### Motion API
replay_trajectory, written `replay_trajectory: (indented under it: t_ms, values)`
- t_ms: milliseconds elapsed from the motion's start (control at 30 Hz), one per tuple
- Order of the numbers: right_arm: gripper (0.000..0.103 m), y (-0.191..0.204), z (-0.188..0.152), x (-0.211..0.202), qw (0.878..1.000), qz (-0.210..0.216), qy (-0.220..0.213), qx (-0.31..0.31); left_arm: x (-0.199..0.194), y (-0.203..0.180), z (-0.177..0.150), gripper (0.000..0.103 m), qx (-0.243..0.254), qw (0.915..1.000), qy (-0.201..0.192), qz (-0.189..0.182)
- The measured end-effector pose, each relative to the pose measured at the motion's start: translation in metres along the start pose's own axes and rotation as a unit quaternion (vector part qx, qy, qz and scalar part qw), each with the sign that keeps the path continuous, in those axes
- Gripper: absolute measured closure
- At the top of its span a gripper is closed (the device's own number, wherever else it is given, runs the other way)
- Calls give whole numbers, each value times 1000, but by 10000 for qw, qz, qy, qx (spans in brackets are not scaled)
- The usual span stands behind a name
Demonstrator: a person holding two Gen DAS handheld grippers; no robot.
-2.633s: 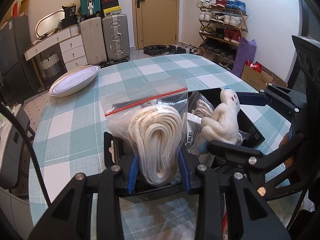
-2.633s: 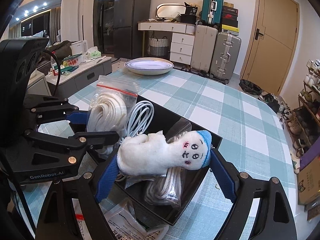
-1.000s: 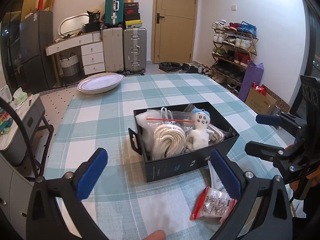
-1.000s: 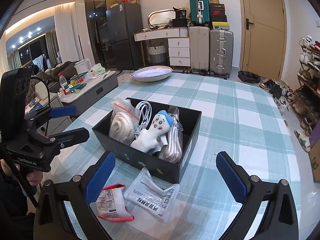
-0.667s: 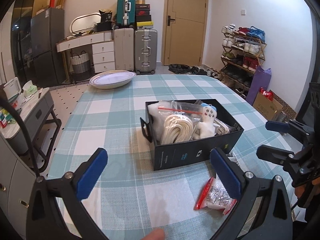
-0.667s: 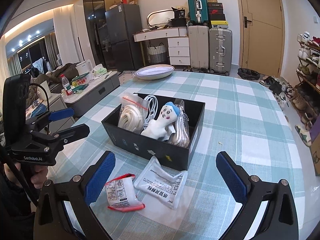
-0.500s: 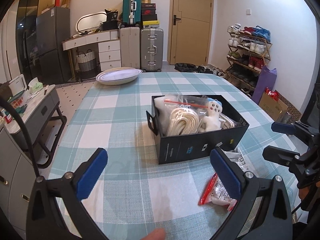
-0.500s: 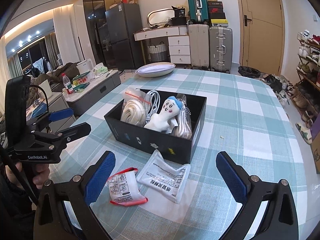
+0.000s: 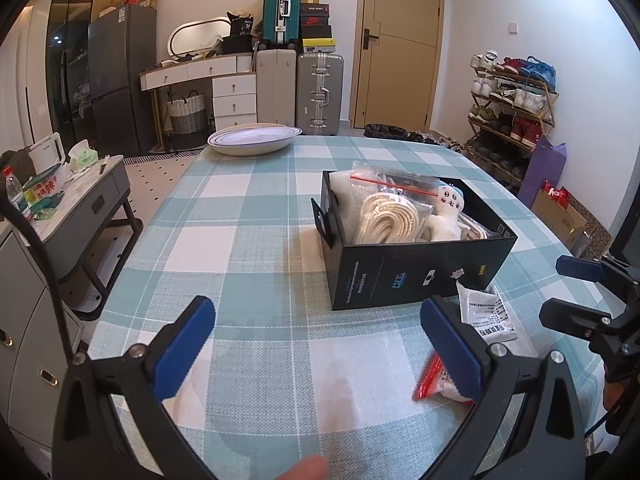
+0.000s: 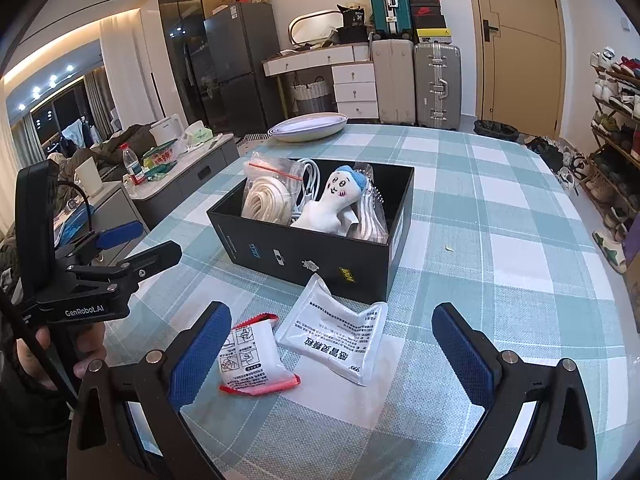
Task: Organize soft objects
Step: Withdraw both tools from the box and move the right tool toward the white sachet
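A black box (image 9: 416, 276) (image 10: 304, 256) stands on the checked table. It holds a bagged coil of white rope (image 9: 386, 222) (image 10: 266, 200), a white plush doll with a blue cap (image 9: 444, 212) (image 10: 332, 200) and bagged white cables (image 10: 370, 220). A white sachet (image 10: 336, 340) (image 9: 486, 314) and a red-edged packet (image 10: 252, 356) (image 9: 436, 378) lie on the table in front of the box. My left gripper (image 9: 316, 344) is open and empty, well back from the box. My right gripper (image 10: 330, 356) is open and empty above the two packets.
A white oval dish (image 9: 254, 139) (image 10: 307, 125) sits at the far end of the table. A grey side cart with bottles (image 9: 60, 192) stands left of the table. Suitcases, drawers and a shoe rack (image 9: 512, 100) line the room beyond.
Both grippers let go of the rope bag and the doll, which now rest in the box, opened wide and drew back toward the table's near edge.
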State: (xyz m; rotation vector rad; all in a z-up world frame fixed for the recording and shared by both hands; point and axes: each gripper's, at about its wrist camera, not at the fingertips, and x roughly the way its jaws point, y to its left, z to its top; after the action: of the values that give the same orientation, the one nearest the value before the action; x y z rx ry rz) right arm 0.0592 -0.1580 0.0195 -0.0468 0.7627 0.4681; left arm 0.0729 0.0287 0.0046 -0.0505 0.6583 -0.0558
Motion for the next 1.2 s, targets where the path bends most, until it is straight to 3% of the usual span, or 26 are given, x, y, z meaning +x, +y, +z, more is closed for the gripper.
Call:
replay_trajectory:
  t_ms: [467, 900, 1200]
  values:
    - [1, -6, -1, 17, 9997, -128, 198, 106, 5, -2, -9, 0, 137, 9999, 87, 34]
    - [1, -4, 0, 28, 9991, -332, 259, 91, 0, -6, -5, 0, 247, 9996, -122, 79]
    - [1, -12, 0, 47, 9968, -357, 558, 457, 4, -15, -9, 0, 465, 9988, -48, 129]
